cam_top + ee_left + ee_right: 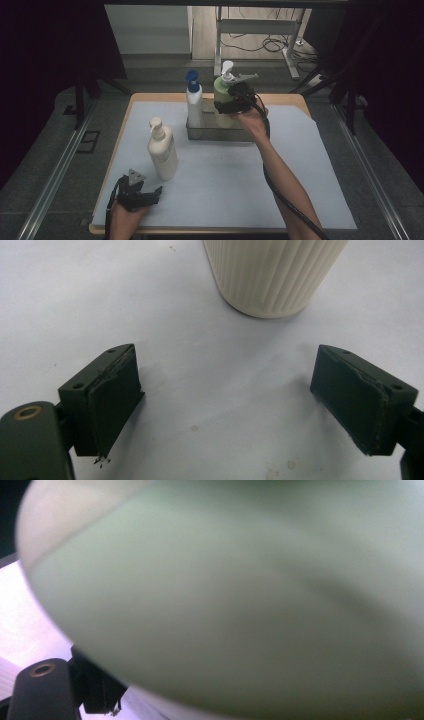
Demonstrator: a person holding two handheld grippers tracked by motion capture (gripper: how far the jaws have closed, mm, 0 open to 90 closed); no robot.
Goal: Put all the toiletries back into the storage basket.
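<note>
A pale green pump bottle with a white pump head stands upright at the right end of a metal tray. My right gripper is closed around its body from the near side. The green bottle bulks very close in the right gripper view, with one black finger showing at the lower left beneath it. Whether its base rests in the tray is hidden by the hand. My left gripper lies low near the table's front left, open with nothing between its jaws. A ribbed cream pump bottle stands just beyond it.
A white bottle with a blue cap stands in the tray's left end, beside the green one. A pale sheet covers the wooden table. Dark floor rails run along both sides, and a desk frame with cables stands behind the table.
</note>
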